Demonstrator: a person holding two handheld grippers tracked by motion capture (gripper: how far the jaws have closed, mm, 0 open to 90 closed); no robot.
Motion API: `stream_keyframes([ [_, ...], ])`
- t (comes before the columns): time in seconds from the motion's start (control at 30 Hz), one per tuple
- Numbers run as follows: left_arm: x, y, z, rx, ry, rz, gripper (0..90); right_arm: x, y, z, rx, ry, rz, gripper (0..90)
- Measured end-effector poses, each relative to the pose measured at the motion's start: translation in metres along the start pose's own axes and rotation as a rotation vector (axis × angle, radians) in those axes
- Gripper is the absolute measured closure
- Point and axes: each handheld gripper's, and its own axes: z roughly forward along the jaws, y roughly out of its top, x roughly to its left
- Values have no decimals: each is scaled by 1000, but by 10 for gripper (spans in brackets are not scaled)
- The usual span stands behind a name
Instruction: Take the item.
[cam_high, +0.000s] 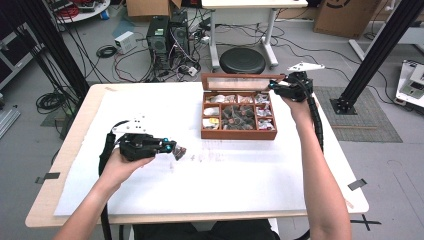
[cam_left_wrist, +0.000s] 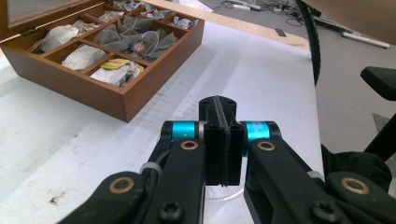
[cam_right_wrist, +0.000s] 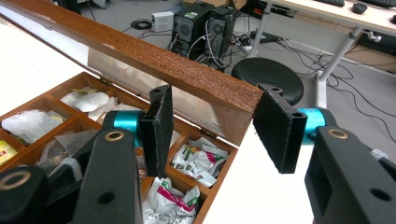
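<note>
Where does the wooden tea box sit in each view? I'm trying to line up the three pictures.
High view: wooden tea box, upper middle of the table, lid raised.
Left gripper view: upper left, beyond the shut jaws.
Right gripper view: lower left, lid edge between the open jaws.
Shared landmark: its grey sachets.

We record a reddish-brown wooden box (cam_high: 239, 134) at upper centre of the high view, holding white, grey and yellow-labelled packets (cam_left_wrist: 114, 71). The table (cam_high: 240, 190) is white with a pale wood edge. Both grippers, left gripper (cam_left_wrist: 223, 140) and right gripper (cam_right_wrist: 219, 126), are black with turquoise bands and brass rivets.
</note>
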Motion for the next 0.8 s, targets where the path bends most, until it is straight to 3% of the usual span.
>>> stream_keyframes([
  [0.13, 0, -2, 0, -10, 3, 3, 881, 0, 0, 0, 2, -1, 0, 490],
  [0.4, 3, -10, -1, -32, 8, -32, 748, 0, 0, 0, 2, -2, -3, 490],
  [0.6, 7, -9, -7, -56, 24, -82, 486, 1, 0, 0, 3, -5, -5, 490],
  [0.8, 11, -10, -17, -91, 72, -62, 346, 1, 0, 0, 4, -4, -5, 490],
])
